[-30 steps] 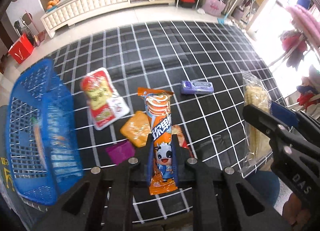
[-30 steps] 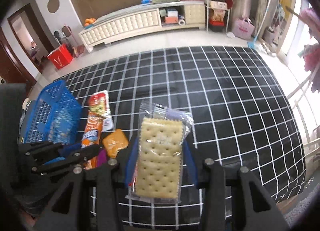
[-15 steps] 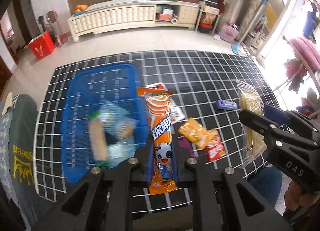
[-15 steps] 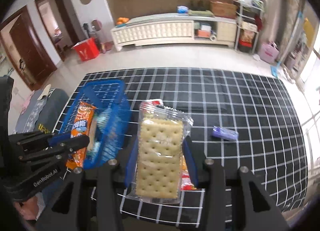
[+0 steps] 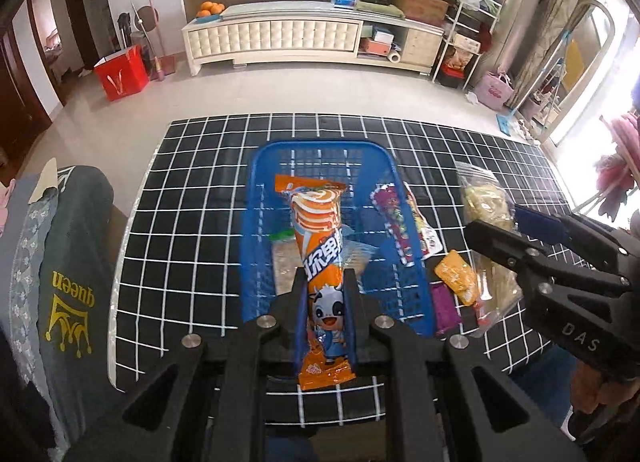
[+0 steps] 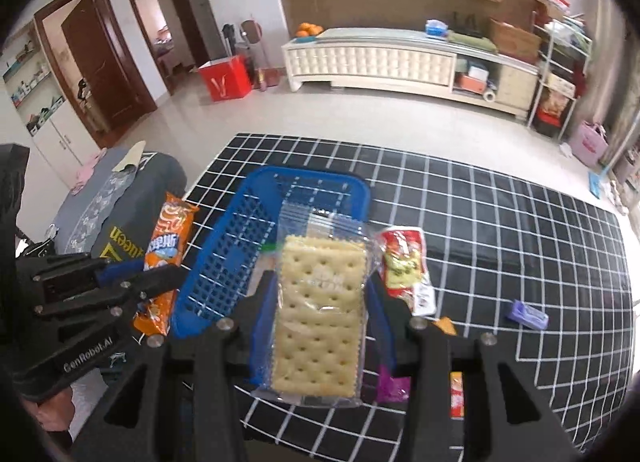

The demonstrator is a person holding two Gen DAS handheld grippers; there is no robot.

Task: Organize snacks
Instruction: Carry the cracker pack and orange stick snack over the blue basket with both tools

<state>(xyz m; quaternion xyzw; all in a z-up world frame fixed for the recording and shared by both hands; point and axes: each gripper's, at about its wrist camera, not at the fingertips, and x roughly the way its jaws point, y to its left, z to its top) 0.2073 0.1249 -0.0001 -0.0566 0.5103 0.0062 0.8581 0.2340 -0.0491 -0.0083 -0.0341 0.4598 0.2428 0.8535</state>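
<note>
Step in hand, as I read it: both snacks are being carried to the blue basket (image 5: 320, 149), drop-off stage.

Left wrist view, left to right: a dark "queen" garment (image 5: 76, 262) is lying at the left edge. The basket is sitting centre frame on the black grid-pattern desk (image 5: 192, 197), already holding a few wrapped items. The left hand-held gripper (image 5: 326, 302) is clamping the orange snack stick (image 5: 320, 246) at its lower half, the pack pointing up-frame over the basket interior. Lower right, loose packets are lying on the desk just beside the basket: a red-white pack (image 5: 424, 229), an orange one (image 5: 456, 276), a purple one (image 5: 444, 306).

Right wrist view: the right hand-held gripper (image 6: 320, 302) is clamped on the cracker bag (image 6: 320, 310), held lengthwise, its far end overlapping the basket's right rim in frame. A small purple packet (image 6: 528, 314) is sitting well apart at right.

Next move, my call: left one needs to go lower over the basket, then spread its jaws; right one needs to shift left until the bag is clear of the rim.

Pose: both are pointing forward and angled down at the desk, side by side.
</note>
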